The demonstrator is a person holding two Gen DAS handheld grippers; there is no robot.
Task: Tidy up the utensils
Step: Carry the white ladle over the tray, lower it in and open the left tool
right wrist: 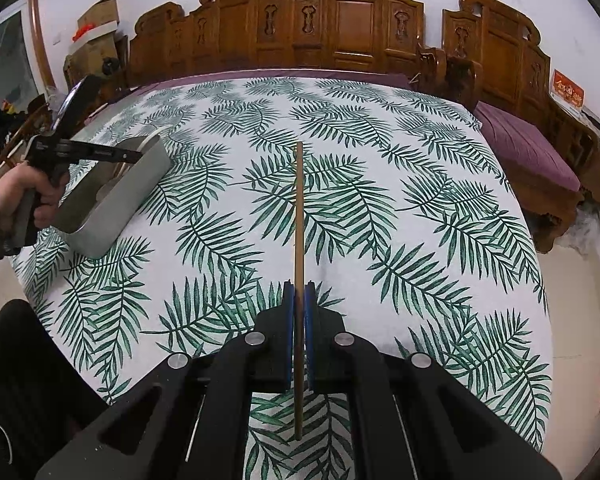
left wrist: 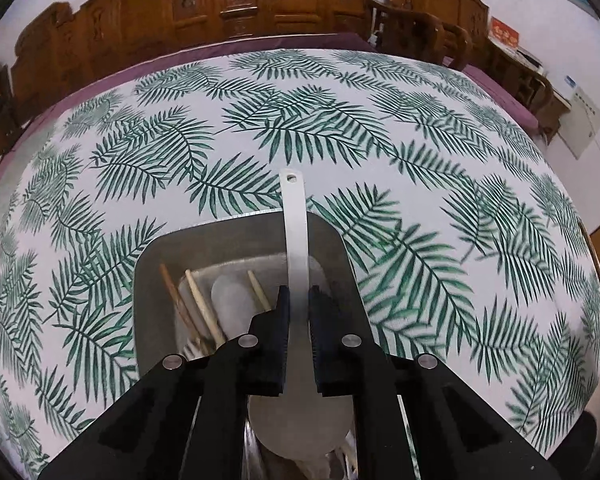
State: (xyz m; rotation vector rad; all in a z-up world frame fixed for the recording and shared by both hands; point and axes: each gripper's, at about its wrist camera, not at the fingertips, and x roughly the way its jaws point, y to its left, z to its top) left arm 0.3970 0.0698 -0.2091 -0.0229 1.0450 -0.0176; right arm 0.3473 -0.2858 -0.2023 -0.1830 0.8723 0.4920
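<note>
A grey metal container stands on the leaf-print tablecloth and holds several wooden chopsticks and a pale spoon. My left gripper is over the container, its pads closed on the flat handle of a white serving spoon. The spoon's handle end reaches past the far rim and its bowl lies under the gripper. In the right wrist view my right gripper is shut on a single wooden chopstick, held above the cloth and pointing away. The container and left gripper show at far left.
The round table has a green fern-pattern cloth. Carved wooden chairs ring its far side, and a purple cushion lies on the bench to the right. A person's hand holds the left gripper; a dark-clothed leg is at lower left.
</note>
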